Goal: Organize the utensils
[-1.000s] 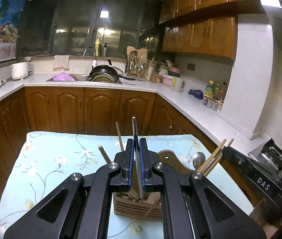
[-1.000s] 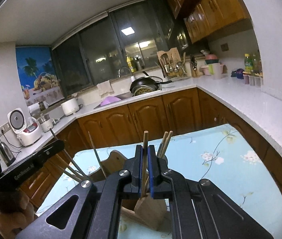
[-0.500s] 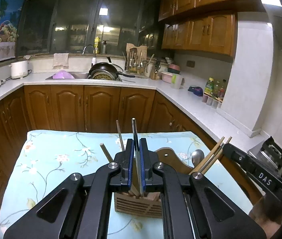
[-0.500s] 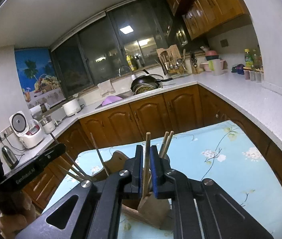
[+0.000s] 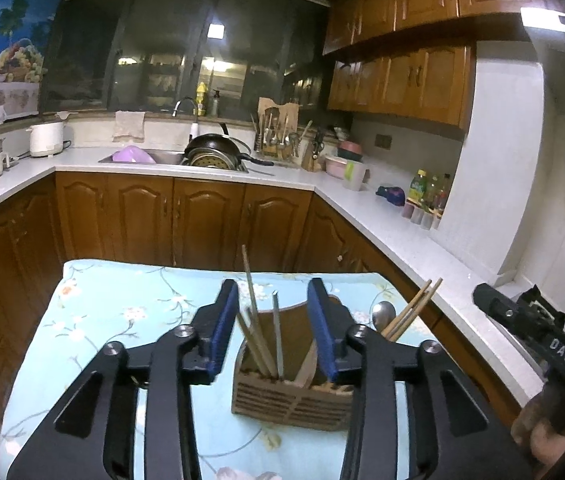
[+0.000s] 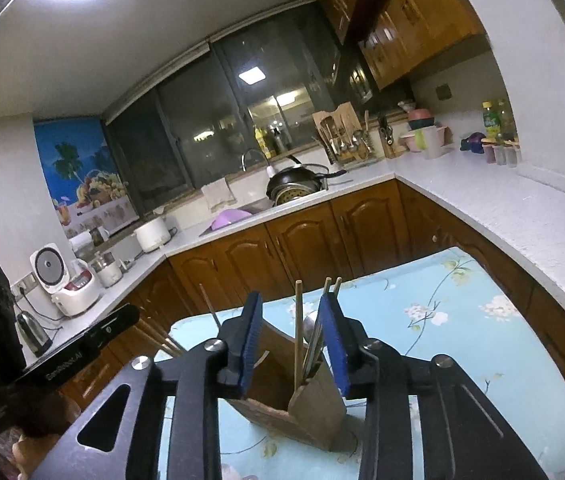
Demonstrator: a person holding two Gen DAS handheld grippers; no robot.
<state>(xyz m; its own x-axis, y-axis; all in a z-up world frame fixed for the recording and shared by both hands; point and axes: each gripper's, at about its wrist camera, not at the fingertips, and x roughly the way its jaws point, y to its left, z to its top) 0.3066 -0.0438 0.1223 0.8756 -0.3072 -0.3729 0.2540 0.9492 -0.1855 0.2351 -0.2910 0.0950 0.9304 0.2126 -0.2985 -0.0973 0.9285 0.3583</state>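
A wooden utensil holder stands on the floral blue tablecloth. It holds several chopsticks, a dark stick and a metal spoon. My left gripper is open above the holder, its jaws on either side of the chopsticks and touching none. In the right wrist view the same holder shows with a wooden chopstick upright in it. My right gripper is open around that chopstick without gripping it.
The table sits in a kitchen with brown cabinets behind it. A white counter runs along the right. The sink with a black pan is at the back. The other hand-held gripper is at the right edge.
Both grippers opened. The left let go of the dark stick and the right let go of the wooden chopstick; both now stand in the holder.
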